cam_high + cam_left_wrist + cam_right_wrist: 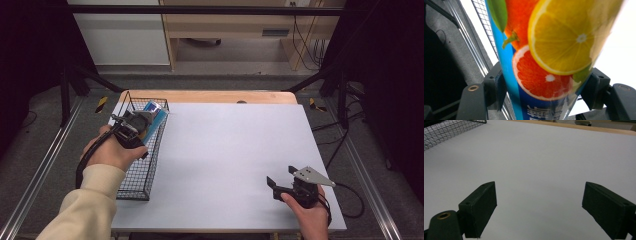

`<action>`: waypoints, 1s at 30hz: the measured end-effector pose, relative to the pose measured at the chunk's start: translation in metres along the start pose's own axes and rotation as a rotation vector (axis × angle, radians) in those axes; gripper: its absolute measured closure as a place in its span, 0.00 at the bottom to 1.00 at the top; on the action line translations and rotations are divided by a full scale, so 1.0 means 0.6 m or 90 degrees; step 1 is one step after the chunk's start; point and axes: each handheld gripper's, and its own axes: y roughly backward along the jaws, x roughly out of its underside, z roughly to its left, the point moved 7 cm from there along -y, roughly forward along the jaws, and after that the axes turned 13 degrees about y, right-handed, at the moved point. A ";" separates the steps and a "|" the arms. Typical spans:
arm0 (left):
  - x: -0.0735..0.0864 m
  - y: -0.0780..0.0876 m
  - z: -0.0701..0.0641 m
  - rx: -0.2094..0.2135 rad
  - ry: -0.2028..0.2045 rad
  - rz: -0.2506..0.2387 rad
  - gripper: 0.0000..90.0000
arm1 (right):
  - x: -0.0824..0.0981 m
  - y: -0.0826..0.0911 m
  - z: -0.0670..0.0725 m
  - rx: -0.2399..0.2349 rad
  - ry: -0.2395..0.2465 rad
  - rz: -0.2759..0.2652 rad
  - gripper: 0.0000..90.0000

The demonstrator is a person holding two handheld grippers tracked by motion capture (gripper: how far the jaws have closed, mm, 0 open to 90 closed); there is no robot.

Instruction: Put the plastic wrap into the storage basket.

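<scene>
A blue drink can [544, 60] printed with orange and lemon slices sits between the two black jaws of my left gripper [544, 92], which is shut on it. From above, that can [155, 114] lies tilted over the far end of a black wire basket [137, 187] at the table's left edge, with my left gripper [140, 122] holding it there. My right gripper [281, 176] stands open near the front right of the white table top, nothing between its jaws. In the right gripper view, my right gripper [539, 210] faces bare white surface.
The white sheet [230, 150] covers most of the wooden table [210, 96]. A corner of the wire basket [446, 130] shows at the upper left of the right gripper view. Metal rails run along the floor on both sides. A cable trails from the right gripper.
</scene>
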 end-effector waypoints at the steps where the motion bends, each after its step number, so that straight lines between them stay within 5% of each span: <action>1: -0.001 -0.003 0.001 0.001 0.002 -0.002 0.36 | 0.000 0.000 0.000 0.000 0.001 0.000 0.14; 30: -0.025 -0.052 0.014 0.024 0.060 -0.040 0.36 | -0.001 -0.001 0.002 0.000 0.006 0.001 0.14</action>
